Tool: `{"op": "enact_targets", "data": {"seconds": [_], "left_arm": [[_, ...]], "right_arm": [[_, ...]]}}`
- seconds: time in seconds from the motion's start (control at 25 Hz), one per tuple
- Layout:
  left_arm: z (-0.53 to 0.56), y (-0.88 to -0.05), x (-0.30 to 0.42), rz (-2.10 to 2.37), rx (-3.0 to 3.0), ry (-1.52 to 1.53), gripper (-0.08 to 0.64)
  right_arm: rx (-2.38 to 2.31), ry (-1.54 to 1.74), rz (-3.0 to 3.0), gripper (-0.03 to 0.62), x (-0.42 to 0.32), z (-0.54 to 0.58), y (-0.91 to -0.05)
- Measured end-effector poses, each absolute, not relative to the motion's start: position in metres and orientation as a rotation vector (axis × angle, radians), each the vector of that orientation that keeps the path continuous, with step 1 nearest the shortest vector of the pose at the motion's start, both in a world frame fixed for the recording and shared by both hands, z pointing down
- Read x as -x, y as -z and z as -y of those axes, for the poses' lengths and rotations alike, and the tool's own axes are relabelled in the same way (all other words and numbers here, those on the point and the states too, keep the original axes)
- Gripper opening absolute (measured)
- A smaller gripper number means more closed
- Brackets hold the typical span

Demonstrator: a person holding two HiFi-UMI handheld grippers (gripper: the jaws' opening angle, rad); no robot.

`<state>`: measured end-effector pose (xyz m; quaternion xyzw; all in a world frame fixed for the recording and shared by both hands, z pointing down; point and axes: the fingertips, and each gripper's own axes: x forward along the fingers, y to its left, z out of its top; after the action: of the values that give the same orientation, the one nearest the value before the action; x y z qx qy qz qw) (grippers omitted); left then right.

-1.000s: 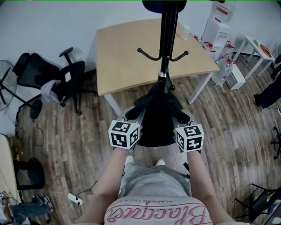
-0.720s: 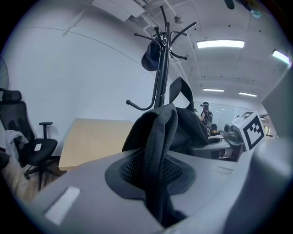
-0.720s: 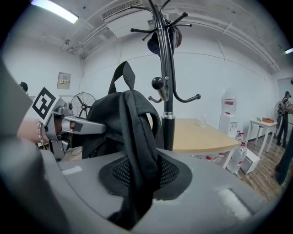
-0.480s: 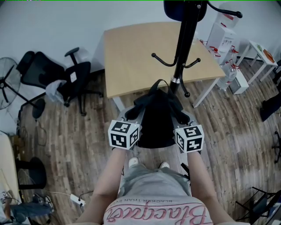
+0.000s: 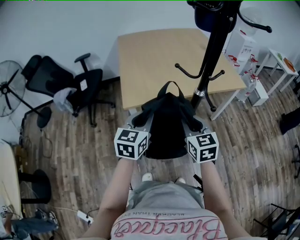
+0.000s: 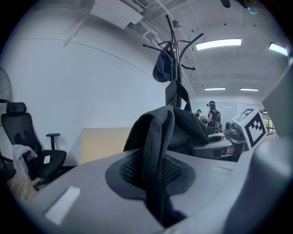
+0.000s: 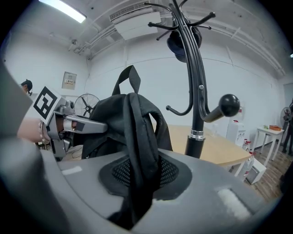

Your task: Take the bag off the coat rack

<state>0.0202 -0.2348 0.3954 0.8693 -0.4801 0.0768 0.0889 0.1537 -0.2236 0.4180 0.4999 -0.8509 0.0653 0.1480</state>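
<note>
A black backpack (image 5: 166,124) hangs in the air between my two grippers, in front of my body and apart from the coat rack. My left gripper (image 5: 142,123) is shut on its left shoulder strap (image 6: 158,151). My right gripper (image 5: 195,125) is shut on the right strap (image 7: 139,155). The bag's top loop (image 5: 170,86) stands free. The black coat rack (image 5: 210,61) rises just right of the bag, its lower hooks bare. A dark cap (image 5: 211,14) still hangs near its top. The rack (image 7: 197,82) is close in the right gripper view, with a knobbed hook (image 7: 226,106) beside the bag.
A light wooden table (image 5: 159,61) stands behind the bag and rack. Black office chairs (image 5: 70,84) and a fan (image 5: 7,86) are at the left. A water dispenser (image 5: 241,47) and a small white table (image 5: 281,54) are at the right. A power strip (image 5: 84,216) lies on the wood floor.
In the head view the coat rack has slid to the right, away from the bag. Both grippers keep their hold on the straps, in the same place in front of me.
</note>
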Motion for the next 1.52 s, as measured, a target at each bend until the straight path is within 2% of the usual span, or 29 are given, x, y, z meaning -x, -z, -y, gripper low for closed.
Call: {"op": "enact_targets", "data": {"seconds": [0.72, 1.52], "left_arm": [[0.256, -0.32, 0.041, 1.63, -2.688, -0.111, 0.063], [0.263, -0.25, 0.054, 1.765, -2.759, 0.056, 0.061]], "right_arm": [[-1.426, 0.001, 2.567, 0.071, -0.092, 0.253, -0.348], [-1.462, 0.151, 2.647, 0.069, -0.079, 0.266, -0.278]]}}
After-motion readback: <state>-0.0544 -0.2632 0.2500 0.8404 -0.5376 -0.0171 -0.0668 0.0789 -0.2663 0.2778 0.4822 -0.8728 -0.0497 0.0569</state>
